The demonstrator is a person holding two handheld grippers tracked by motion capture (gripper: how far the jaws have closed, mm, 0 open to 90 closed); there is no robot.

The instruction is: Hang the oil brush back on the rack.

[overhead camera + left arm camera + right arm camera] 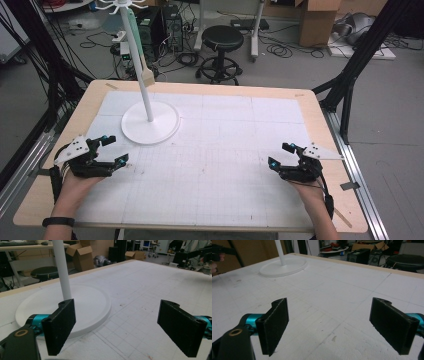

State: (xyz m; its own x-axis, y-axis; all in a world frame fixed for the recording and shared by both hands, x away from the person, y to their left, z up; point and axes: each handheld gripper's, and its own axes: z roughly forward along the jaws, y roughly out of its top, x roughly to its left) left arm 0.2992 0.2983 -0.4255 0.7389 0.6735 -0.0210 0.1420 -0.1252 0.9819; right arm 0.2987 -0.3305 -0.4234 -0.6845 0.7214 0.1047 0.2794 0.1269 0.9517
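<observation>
White stand (150,122) sits on the table's (310,107) far left part, just ahead of the left hand-held gripper (114,150), whose jaws gape wide with nothing between them. Right hand-held gripper (281,155) is low at the near right, well apart from the stand, jaws equally wide and empty, both forearms coming in from the near edge.

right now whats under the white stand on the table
The white stand sits by its round base on the white gridded mat, which covers most of the wooden table. The patch of mat beneath the base is hidden.
</observation>
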